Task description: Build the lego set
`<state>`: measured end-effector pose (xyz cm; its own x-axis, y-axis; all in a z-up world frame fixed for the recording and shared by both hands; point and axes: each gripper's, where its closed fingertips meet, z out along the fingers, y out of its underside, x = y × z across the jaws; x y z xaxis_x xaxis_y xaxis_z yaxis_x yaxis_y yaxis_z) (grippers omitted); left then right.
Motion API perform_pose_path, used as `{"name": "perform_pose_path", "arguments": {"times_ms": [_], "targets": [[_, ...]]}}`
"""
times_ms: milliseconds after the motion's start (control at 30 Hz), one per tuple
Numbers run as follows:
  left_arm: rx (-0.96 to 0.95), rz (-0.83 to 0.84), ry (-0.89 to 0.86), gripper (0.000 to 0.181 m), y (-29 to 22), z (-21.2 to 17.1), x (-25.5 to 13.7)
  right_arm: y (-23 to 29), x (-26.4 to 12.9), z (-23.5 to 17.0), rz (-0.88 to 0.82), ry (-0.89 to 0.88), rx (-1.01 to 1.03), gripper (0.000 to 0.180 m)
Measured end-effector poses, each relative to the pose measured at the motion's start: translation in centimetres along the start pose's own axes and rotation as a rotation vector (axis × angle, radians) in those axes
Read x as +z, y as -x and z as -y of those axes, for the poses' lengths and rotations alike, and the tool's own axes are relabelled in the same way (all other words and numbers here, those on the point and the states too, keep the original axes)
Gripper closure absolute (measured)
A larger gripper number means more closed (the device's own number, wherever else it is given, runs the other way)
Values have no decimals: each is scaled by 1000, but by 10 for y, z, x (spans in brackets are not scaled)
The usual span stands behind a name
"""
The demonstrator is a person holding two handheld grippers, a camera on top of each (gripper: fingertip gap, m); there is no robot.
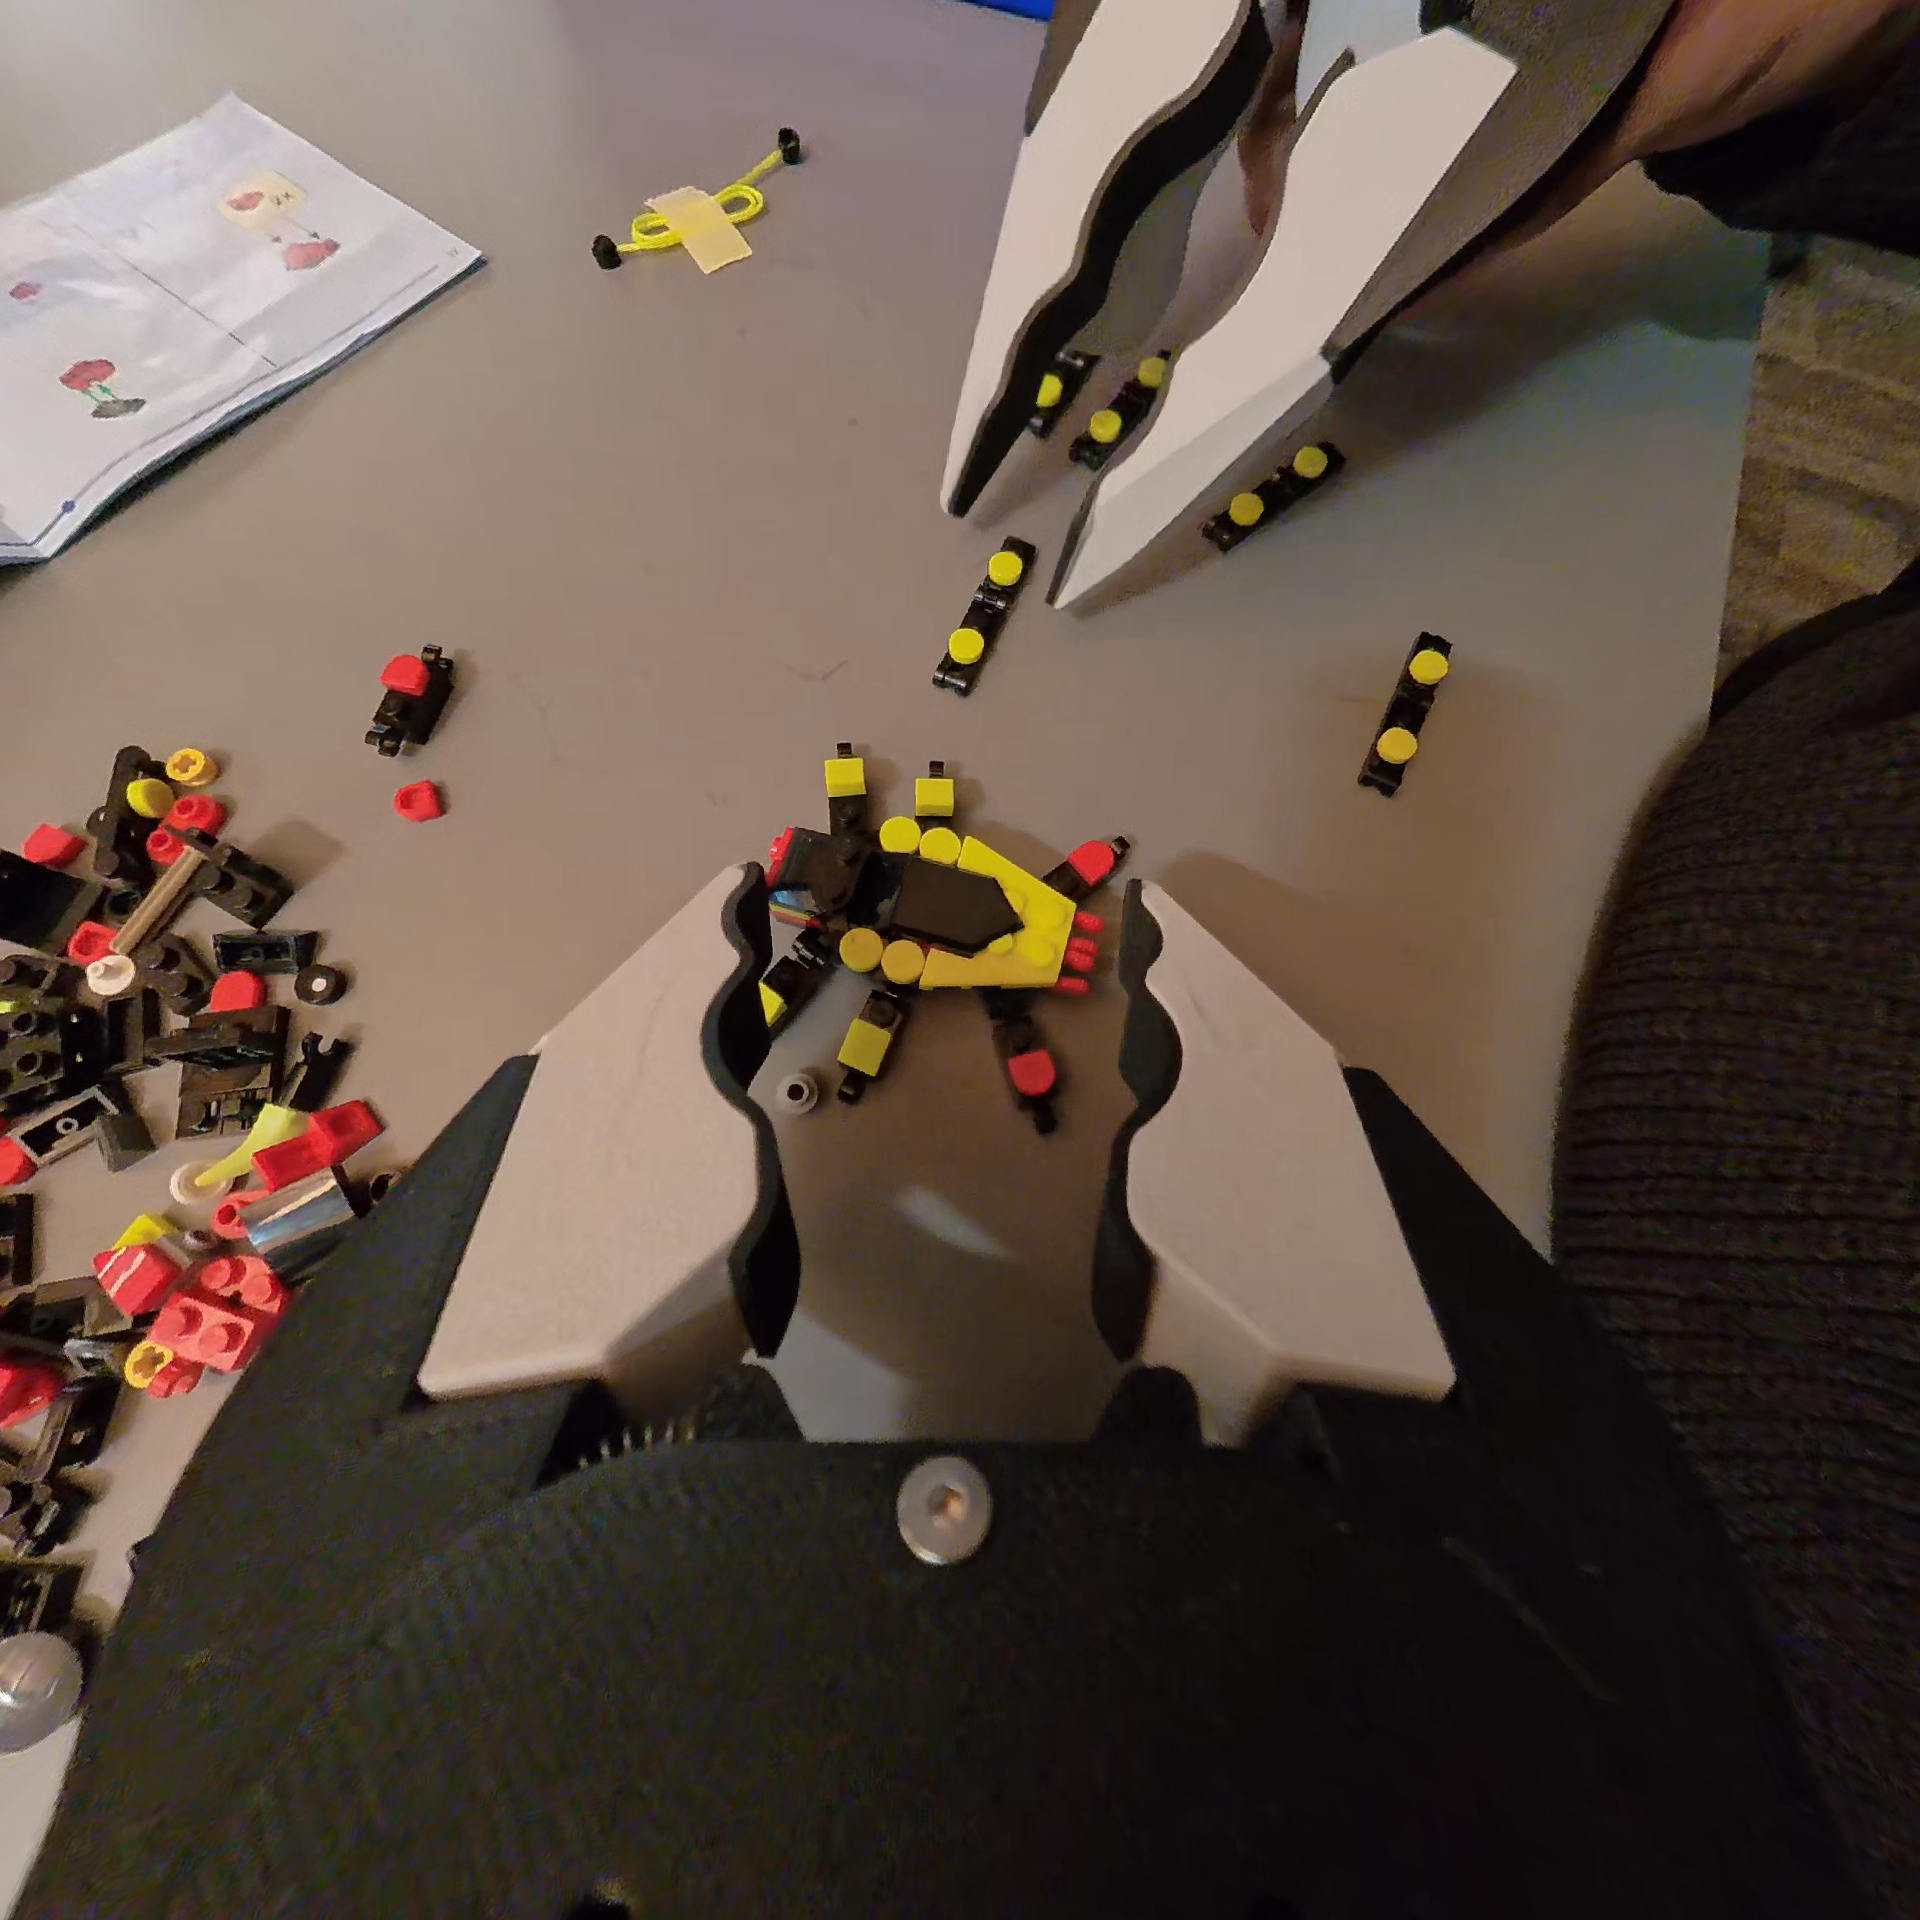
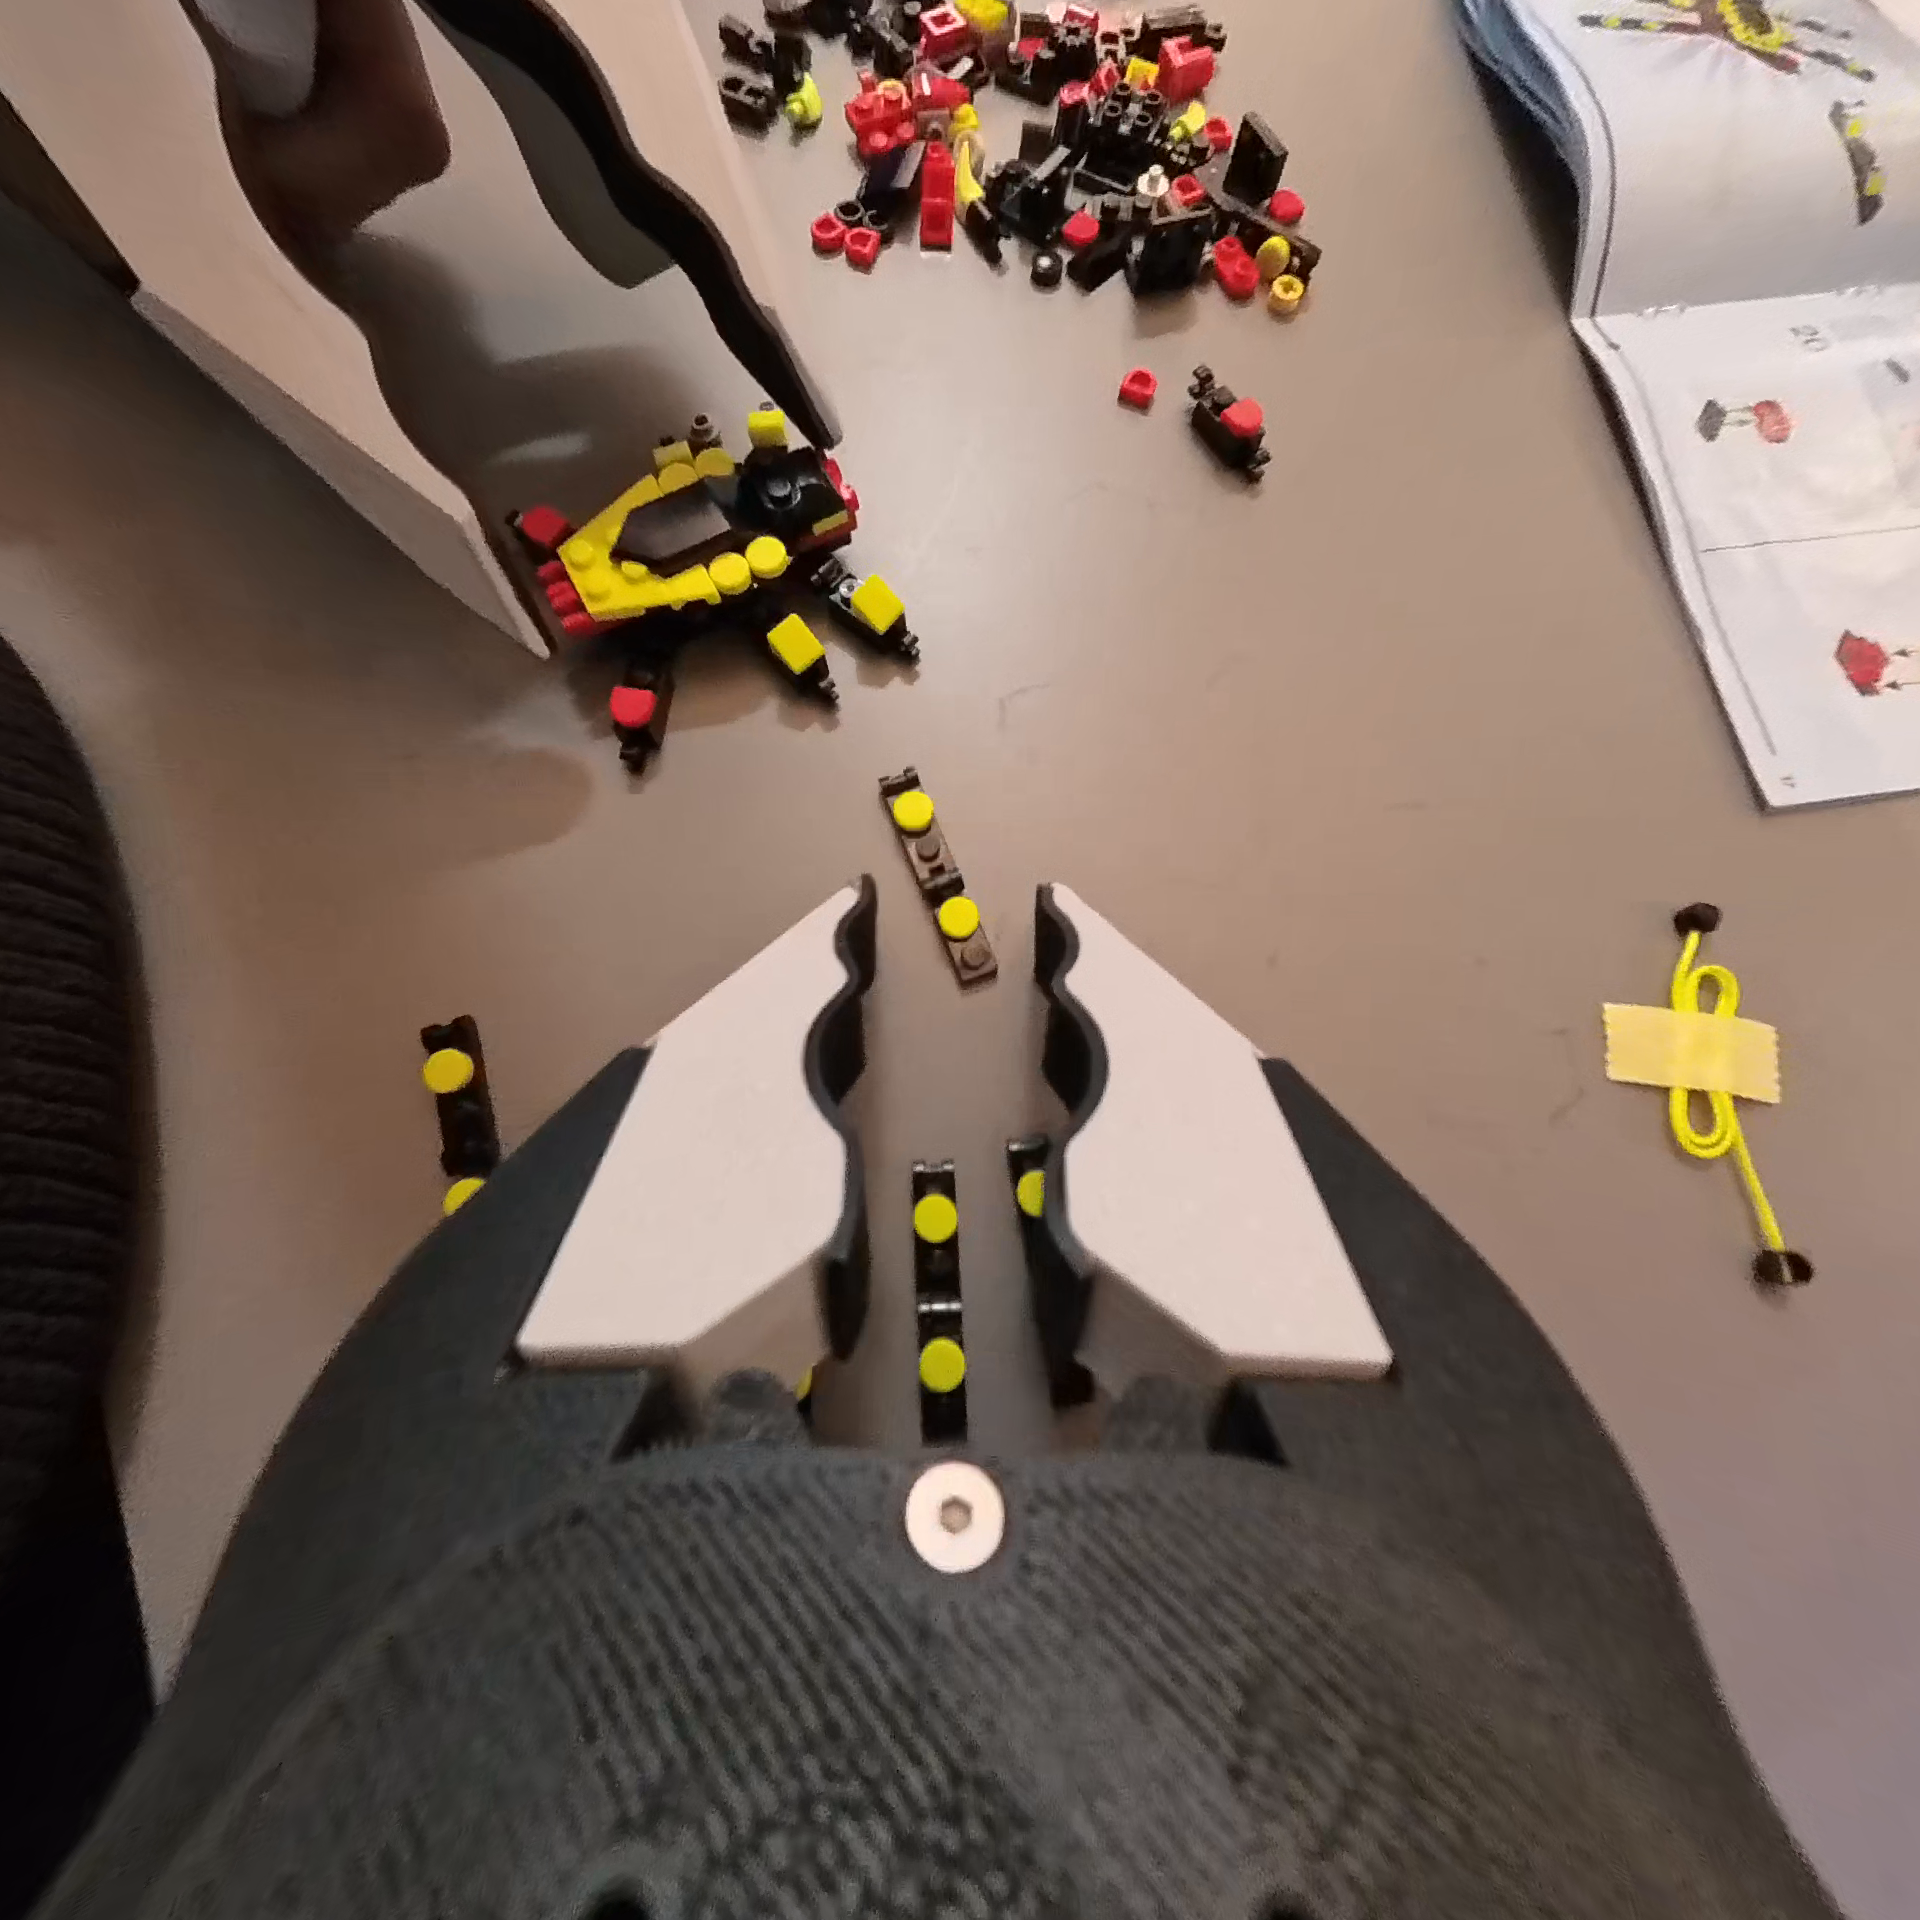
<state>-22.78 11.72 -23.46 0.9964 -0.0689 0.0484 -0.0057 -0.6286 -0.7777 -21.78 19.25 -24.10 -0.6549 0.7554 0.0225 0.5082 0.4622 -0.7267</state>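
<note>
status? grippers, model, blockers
Left gripper open, straddling the spider model. Right gripper open over a black-and-yellow leg strip, not gripping. Nothing blocking; more leg strips beneath.

Warm, fairly dim indoor light falls from above on the matte grey tabletop (image 1: 644, 540), which reads cooler in the left wrist view and browner in the right wrist view. Soft-edged shadows sit under the white-and-black left gripper (image 2: 686, 530) and beside the yellow, black and red brick model (image 2: 707, 551). A pale sheen shows on the table between the left gripper's fingers (image 1: 1288, 1195). Both views bend strongly at the edges, as wide lenses do. The right gripper (image 2: 954, 914) looks soft and smeared near its black textured body, and the dark knitted sleeve (image 2: 52, 1039) is blurred.
</note>
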Motion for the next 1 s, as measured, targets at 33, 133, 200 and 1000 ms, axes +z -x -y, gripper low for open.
{"name": "perform_pose_path", "arguments": {"times_ms": [33, 133, 200, 1000], "targets": [[0, 1, 0, 115, 0, 0, 0, 0, 2, 0, -1, 6, -6, 151], [2, 6, 2, 115, 1, 0, 1, 0, 8, -1, 7, 24, -8, 151], [4, 11, 3, 115, 1, 0, 1, 2, 10, -2, 17, 30, -4, 155], [71, 70, 110, 119, 1, -15, 7, 64, 8, -3, 143, 122, -28, 173]]}}
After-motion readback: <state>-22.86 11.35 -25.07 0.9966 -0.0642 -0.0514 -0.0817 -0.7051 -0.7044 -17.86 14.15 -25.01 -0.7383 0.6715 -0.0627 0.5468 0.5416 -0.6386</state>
